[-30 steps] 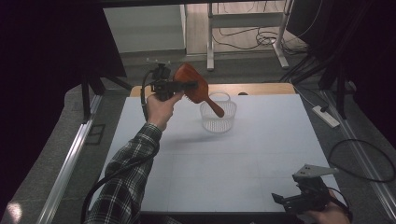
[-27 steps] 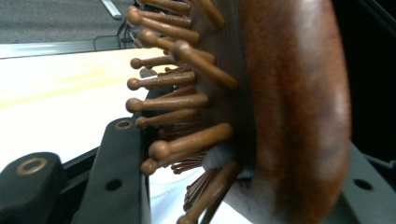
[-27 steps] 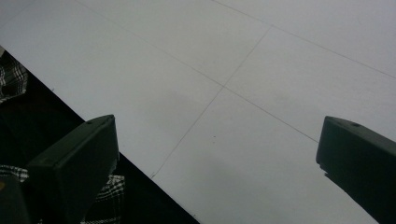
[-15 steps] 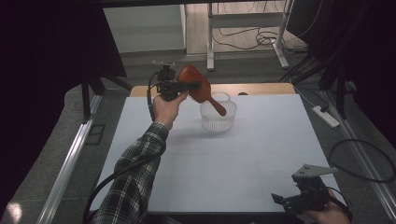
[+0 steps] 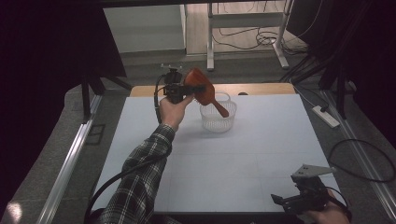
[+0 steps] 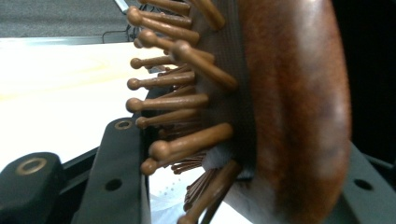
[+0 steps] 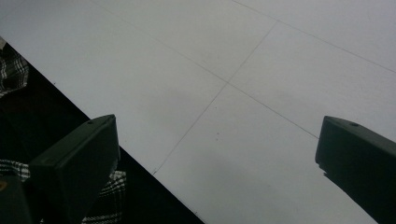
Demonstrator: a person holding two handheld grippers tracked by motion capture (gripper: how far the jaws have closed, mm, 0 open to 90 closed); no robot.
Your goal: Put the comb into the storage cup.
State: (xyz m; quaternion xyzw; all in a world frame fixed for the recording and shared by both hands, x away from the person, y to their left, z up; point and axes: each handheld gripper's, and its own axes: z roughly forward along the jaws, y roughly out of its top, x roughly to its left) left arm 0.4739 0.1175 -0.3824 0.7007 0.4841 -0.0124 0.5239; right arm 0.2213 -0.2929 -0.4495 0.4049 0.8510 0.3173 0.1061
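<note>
Item one: a reddish-brown wooden paddle hairbrush with ball-tipped wooden pins, held in the air at the upper centre of the high view. Its oval head sits at my left gripper and its handle slants down and to the right, over the rim of item two. In the left gripper view the polished back of the hairbrush faces right and the pins point left.

Handling, as I judge it: rigid, fairly light, not fragile. The lacquered back looks slick, while the pin side and its dark cushion give some bite. The head is a fair place to hold it; the narrow handle would be easier for a flat grip.

Item two: a small clear plastic basket with a perforated wall and a thin loop handle, standing on the white table just right of my left hand. I judge it very light and easily tipped.

Tool, left: jaws clamped across the brush head, one against the pins, the other behind the wooden back.

Tool, right: my right gripper rests low at the bottom right corner of the high view, near the table's front edge. In the right gripper view its jaws stand wide apart, with bare white tabletop between them, holding nothing.
</note>
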